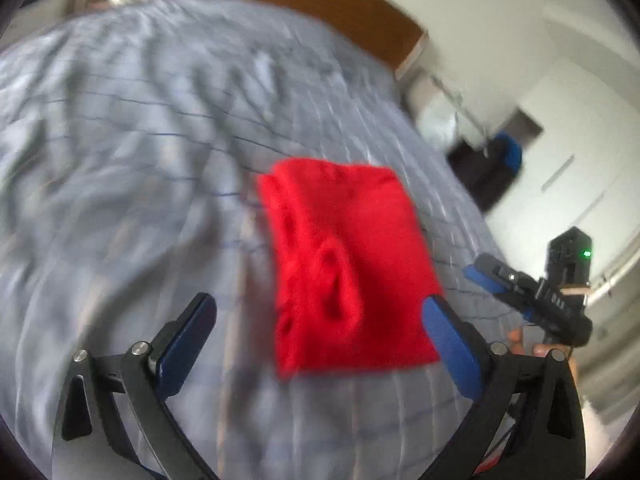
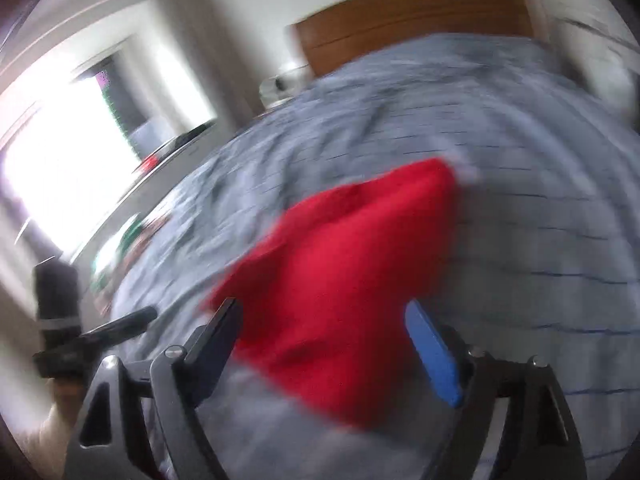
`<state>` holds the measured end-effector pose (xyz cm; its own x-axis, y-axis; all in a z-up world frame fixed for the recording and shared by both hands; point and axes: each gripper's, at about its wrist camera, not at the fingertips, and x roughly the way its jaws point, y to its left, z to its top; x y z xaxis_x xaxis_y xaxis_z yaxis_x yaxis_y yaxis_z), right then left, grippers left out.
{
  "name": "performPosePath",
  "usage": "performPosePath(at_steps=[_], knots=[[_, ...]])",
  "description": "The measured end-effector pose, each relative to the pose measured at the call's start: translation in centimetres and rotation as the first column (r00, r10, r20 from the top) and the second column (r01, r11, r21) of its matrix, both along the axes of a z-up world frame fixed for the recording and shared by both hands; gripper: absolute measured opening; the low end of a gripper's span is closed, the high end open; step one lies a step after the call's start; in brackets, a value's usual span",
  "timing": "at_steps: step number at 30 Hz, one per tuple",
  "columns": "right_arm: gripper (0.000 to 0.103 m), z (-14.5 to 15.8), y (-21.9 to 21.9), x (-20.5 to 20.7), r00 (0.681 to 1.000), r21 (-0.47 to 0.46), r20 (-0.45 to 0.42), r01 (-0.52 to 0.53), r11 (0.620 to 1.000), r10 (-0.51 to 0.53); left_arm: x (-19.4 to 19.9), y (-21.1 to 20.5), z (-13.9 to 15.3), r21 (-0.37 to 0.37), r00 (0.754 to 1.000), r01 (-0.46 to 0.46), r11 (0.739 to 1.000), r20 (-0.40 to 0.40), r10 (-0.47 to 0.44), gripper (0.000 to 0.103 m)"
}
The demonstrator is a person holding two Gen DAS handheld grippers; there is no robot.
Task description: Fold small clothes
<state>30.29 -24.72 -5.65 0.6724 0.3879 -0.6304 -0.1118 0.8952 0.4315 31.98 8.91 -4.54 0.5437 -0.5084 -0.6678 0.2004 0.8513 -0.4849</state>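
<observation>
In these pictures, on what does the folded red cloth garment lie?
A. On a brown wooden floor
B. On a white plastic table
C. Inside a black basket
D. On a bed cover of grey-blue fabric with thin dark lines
D: the folded red cloth garment lies flat on the grey-blue lined bed cover, with a brown wooden headboard behind the bed.

The garment (image 1: 344,264) is soft, matt red cloth, rumpled into dents. The bedcover (image 1: 132,152) is thin, creased grey-blue cloth with fine dark lines. The headboard (image 1: 304,4) looks like smooth brown wood. The left gripper (image 1: 320,336) is matt black plastic with smooth blue pads (image 1: 452,344) and shiny metal pins.
</observation>
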Motion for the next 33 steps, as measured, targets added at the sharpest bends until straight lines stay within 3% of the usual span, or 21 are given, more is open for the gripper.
performPosePath(at_steps=[3, 6, 8, 10, 11, 12, 13, 14, 16, 18, 22, 24, 25, 26, 28, 29, 30, 33], knots=[[0.083, -3.0, -3.8, 3.8, 0.986, 0.206, -0.15, 0.102, 0.973, -0.072, 5.6, -2.8, -1.6, 0.124, 0.996, 0.019, 0.992, -0.087, -0.008, 0.102], [0.083, -5.5, -2.9, 6.7, 0.977, 0.293, -0.213, 0.087, 0.952, -0.024, 7.8, -3.9, -3.3, 0.229, 0.99, 0.006, 0.973, -0.139, 0.026, 0.102], [0.083, -7.0, -1.7, 8.2, 0.974, 0.296, -0.227, 0.079, 0.952, -0.01, 8.4, -4.3, -4.2, 0.261, 0.986, 0.008, 0.965, -0.161, 0.035, 0.102], [0.082, -7.3, 0.0, 9.2, 0.978, 0.216, -0.21, 0.054, 0.975, -0.008, 8.4, -4.6, -4.7, 0.263, 0.985, -0.008, 0.965, -0.164, 0.053, 0.101], [0.074, -6.7, 0.6, 9.3, 0.982, 0.15, -0.189, 0.032, 0.988, -0.003, 7.9, -4.6, -4.9, 0.255, 0.987, -0.015, 0.967, -0.153, 0.055, 0.094], [0.051, -6.1, 2.1, 9.5, 0.987, 0.049, -0.163, -0.006, 0.999, 0.014, 7.5, -5.1, -4.8, 0.253, 0.99, -0.002, 0.968, -0.134, 0.037, 0.081], [0.043, -5.3, 3.6, 9.2, 0.992, -0.067, -0.125, -0.018, 0.998, 0.01, 7.2, -5.6, -4.6, 0.244, 0.993, 0.026, 0.969, -0.121, 0.004, 0.045], [0.034, -4.7, 4.7, 8.7, 0.997, -0.152, -0.08, -0.018, 0.988, 0.006, 6.8, -6.2, -4.3, 0.241, 0.994, 0.052, 0.969, -0.108, -0.026, 0.026], [0.029, -2.5, 7.3, 6.8, 0.998, -0.294, 0.046, -0.033, 0.955, 0.049, 5.8, -6.8, -2.5, 0.283, 0.999, 0.039, 0.958, -0.044, -0.028, 0.022], [0.027, -0.3, 8.0, 5.2, 0.988, -0.335, 0.135, -0.032, 0.942, 0.081, 5.0, -6.8, -0.3, 0.266, 0.999, 0.036, 0.963, 0.018, -0.042, 0.022], [0.027, 4.7, 8.1, 3.5, 0.957, -0.332, 0.272, -0.006, 0.943, 0.102, 2.6, -6.8, 5.5, 0.218, 0.986, 0.03, 0.975, 0.155, -0.065, 0.024], [0.027, 6.6, 7.7, 3.8, 0.951, -0.307, 0.295, 0.002, 0.952, 0.093, 2.5, -7.4, 6.2, 0.241, 0.982, 0.033, 0.97, 0.173, -0.077, 0.037], [0.027, 6.8, 7.4, 3.9, 0.955, -0.286, 0.285, 0.004, 0.958, 0.081, 2.5, -7.6, 5.8, 0.259, 0.983, 0.043, 0.965, 0.16, -0.086, 0.062], [0.032, 6.8, 6.6, 4.1, 0.964, -0.262, 0.256, 0.0, 0.965, 0.07, 2.6, -7.6, 4.9, 0.282, 0.986, 0.044, 0.958, 0.142, -0.087, 0.086], [0.055, 5.0, 4.4, 4.5, 0.991, -0.223, 0.128, 0.002, 0.975, 0.027, 1.4, -7.1, 2.3, 0.376, 0.989, -0.02, 0.926, 0.143, -0.037, 0.09], [0.08, 3.9, 3.6, 4.4, 0.997, -0.225, 0.08, 0.018, 0.974, 0.0, 0.7, -6.6, 1.7, 0.408, 0.988, -0.04, 0.912, 0.152, -0.025, 0.091], [0.095, 2.5, 2.6, 3.5, 0.998, -0.246, 0.046, 0.047, 0.968, -0.037, -0.5, -6.4, 0.8, 0.444, 0.986, -0.058, 0.894, 0.167, -0.019, 0.091], [0.095, 0.1, 0.8, -1.0, 0.997, -0.312, 0.03, 0.072, 0.947, -0.066, -5.1, -5.8, -0.4, 0.517, 0.968, -0.133, 0.845, 0.251, -0.001, 0.096]])
